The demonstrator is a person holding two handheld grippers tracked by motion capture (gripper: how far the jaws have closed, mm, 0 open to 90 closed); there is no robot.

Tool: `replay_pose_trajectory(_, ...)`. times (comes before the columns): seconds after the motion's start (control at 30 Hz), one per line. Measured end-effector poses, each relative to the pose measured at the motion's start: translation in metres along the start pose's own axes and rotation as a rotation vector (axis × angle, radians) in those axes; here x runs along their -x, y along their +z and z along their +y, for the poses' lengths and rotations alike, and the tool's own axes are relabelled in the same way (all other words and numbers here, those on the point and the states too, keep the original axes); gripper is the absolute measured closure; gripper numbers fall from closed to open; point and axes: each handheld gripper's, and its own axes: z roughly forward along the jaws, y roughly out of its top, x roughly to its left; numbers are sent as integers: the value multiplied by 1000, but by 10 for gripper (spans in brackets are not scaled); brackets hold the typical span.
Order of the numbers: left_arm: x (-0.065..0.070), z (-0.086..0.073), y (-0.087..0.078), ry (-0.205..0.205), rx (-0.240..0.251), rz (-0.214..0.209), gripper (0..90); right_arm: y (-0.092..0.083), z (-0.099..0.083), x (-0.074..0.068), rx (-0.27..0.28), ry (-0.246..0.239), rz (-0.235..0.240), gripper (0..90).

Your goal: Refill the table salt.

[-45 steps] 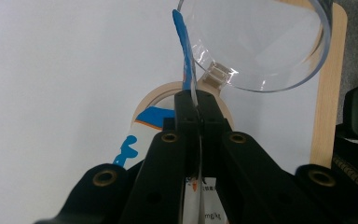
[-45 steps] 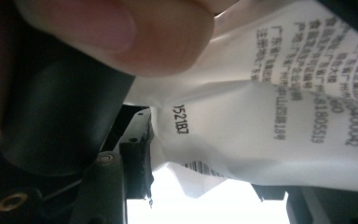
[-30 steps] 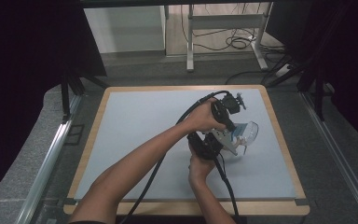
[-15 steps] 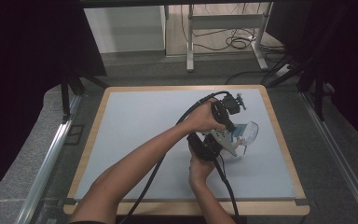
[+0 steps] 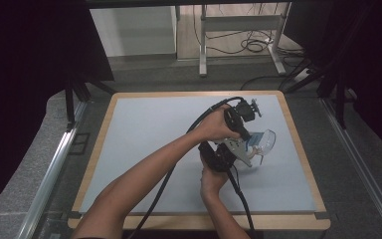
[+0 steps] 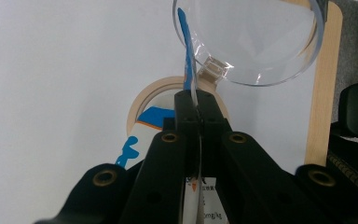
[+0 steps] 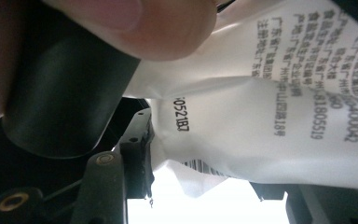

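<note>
On the table [image 5: 144,149], at about three o'clock from its centre, both grippers meet over a white printed packet [image 7: 270,121]. The left gripper [image 6: 196,109] has its jaws pressed together on the packet's edge, below a clear round lid [image 6: 256,42]. The right gripper [image 7: 142,154] touches the packet; whether it pinches, I cannot tell.
</note>
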Motion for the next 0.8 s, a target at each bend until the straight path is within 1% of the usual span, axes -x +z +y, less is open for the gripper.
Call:
replay_pose_trajectory(0.13,1,1,0,-9,6,1,900,0,1,1,-2,4,3,499)
replay_pose_trajectory(0.3,1,2,0,-2,1,2,900,-1,2,1,1,1,2,499)
replay_pose_trajectory(0.37,1,2,0,-8,5,2,900,-2,2,1,-4,0,2,500)
replay_pose_trajectory(0.8,1,1,0,-9,7,1,900,-2,1,0,2,-3,3,501)
